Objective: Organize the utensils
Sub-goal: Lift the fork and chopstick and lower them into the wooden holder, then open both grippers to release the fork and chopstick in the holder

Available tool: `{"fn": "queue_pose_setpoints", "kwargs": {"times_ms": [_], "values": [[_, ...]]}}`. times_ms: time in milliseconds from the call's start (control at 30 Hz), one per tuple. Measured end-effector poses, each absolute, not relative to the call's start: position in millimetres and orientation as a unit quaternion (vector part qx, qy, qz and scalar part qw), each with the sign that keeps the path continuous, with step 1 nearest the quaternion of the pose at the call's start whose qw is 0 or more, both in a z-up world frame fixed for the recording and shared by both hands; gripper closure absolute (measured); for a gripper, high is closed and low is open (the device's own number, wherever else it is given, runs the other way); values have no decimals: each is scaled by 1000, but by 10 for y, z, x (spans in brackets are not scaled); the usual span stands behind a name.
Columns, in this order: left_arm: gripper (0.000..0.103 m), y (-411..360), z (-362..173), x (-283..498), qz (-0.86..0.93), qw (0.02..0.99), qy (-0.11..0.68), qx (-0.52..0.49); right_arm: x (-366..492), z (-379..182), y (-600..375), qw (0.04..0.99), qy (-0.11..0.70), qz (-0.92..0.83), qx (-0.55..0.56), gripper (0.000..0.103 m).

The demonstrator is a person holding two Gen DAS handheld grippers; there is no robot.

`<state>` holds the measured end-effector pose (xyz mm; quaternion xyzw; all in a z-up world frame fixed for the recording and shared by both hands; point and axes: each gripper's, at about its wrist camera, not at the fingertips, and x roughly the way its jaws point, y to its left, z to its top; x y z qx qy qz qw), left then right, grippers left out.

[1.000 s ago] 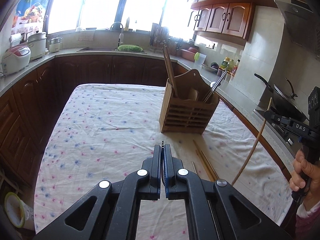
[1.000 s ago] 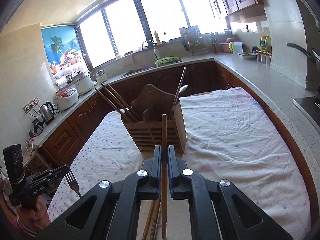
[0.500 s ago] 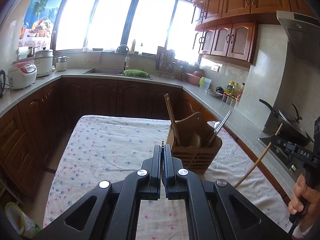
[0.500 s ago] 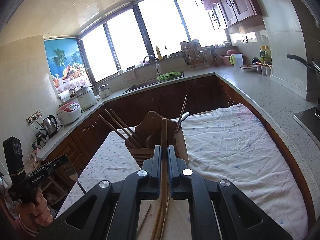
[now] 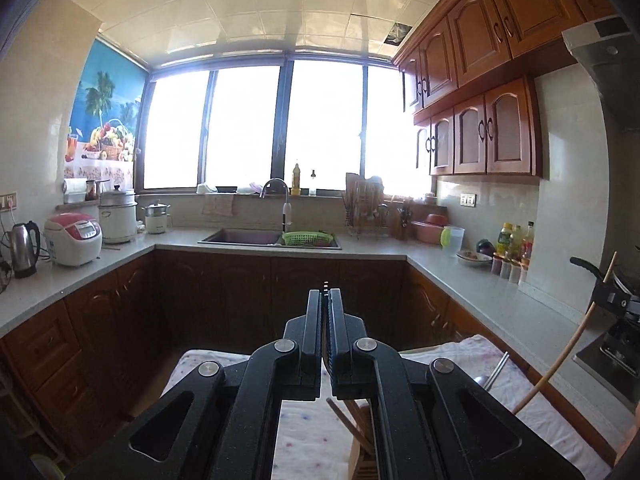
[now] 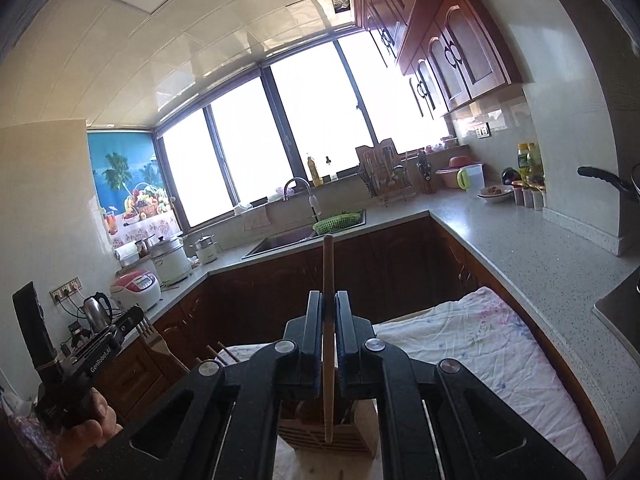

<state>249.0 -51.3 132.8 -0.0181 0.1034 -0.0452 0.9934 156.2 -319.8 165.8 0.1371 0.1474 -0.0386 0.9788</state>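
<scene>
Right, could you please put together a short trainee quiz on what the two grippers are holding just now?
1. True or false: the right gripper is shut on a chopstick.
2. The left gripper carries: A spoon, B fork, C knife?
3. Fill in: the wooden holder stands on a spotted ____.
Key: 1 true; 2 B; 3 cloth.

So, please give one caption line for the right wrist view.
Right gripper holds a chopstick above the wooden holder on the table.
</scene>
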Motion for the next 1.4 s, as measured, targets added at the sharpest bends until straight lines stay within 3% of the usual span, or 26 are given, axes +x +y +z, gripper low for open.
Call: {"fn": "queue_pose_setpoints", "kwargs": {"times_ms": [433, 800, 1300, 1400], "values": [[102, -1206, 421, 2763, -49, 986, 154, 47, 1935, 1077, -3292, 975, 163, -59, 142, 97], [101, -756, 615, 2864, -96, 975, 200, 10, 2232, 606, -3249, 958, 248, -45, 135, 97], [99, -652, 646, 3046, -116, 966, 230, 4, 2236, 610, -3252, 957, 249, -47, 139, 96], [91, -635, 685, 3056, -129, 962, 240, -5, 2230, 612, -3282, 956, 250, -46, 148, 89]]}}
